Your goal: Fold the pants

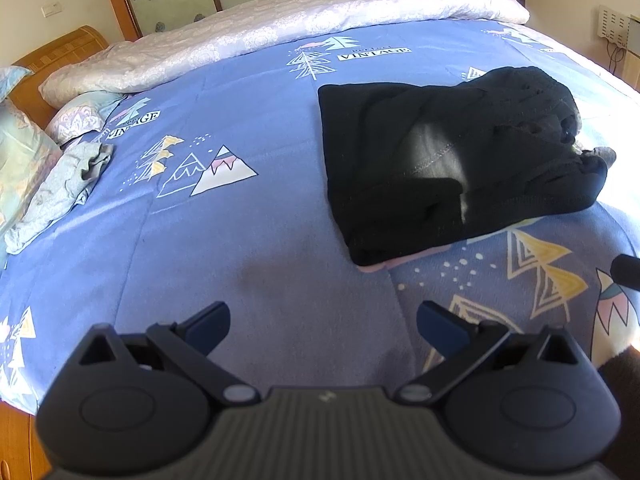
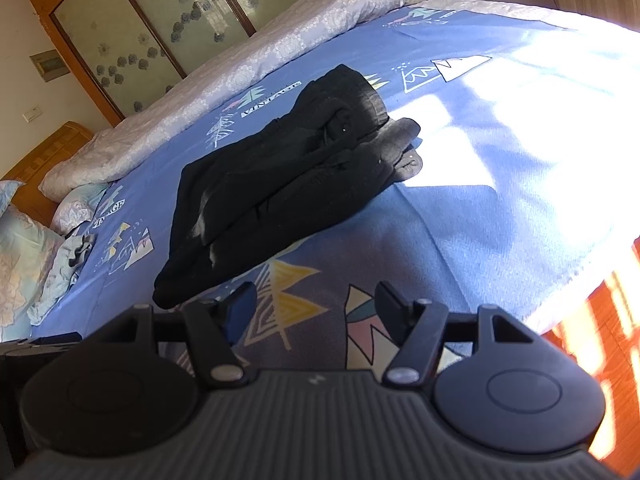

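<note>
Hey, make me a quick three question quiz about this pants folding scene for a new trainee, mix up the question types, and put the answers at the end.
1. True or false: the left gripper is clamped on the black pants.
2. What do the pants lie on? A) wooden floor B) blue patterned bedsheet C) a chair
3. Fill in: the rolled quilt along the far side of the bed is pale ____.

Key: 1 false, both it and the right gripper are open and empty. 2 B. 3 lilac.
</note>
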A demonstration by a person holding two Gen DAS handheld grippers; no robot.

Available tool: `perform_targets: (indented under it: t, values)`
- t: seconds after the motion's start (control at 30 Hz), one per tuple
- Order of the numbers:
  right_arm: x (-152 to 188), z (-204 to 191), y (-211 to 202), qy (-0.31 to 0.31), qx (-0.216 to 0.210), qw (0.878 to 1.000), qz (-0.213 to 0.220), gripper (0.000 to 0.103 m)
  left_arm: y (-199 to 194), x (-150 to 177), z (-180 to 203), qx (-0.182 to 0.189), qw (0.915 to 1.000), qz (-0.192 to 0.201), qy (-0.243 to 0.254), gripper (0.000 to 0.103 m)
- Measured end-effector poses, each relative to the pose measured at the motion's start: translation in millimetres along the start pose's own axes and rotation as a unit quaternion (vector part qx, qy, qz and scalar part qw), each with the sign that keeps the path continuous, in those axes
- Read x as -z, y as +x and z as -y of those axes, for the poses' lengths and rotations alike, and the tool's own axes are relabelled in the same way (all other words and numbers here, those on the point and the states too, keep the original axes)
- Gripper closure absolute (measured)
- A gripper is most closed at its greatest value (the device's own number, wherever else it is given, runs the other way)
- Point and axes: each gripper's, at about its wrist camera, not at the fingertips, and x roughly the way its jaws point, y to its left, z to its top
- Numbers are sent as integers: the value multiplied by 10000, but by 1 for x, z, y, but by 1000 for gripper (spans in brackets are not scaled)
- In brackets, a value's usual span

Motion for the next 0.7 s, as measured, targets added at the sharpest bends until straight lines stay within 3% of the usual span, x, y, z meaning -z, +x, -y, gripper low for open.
perform_targets:
  t: [0.7]
  values:
    - [-1, -8, -1, -268, 140, 9995, 109, 35, 2, 3, -4, 111, 9998, -80, -107, 0]
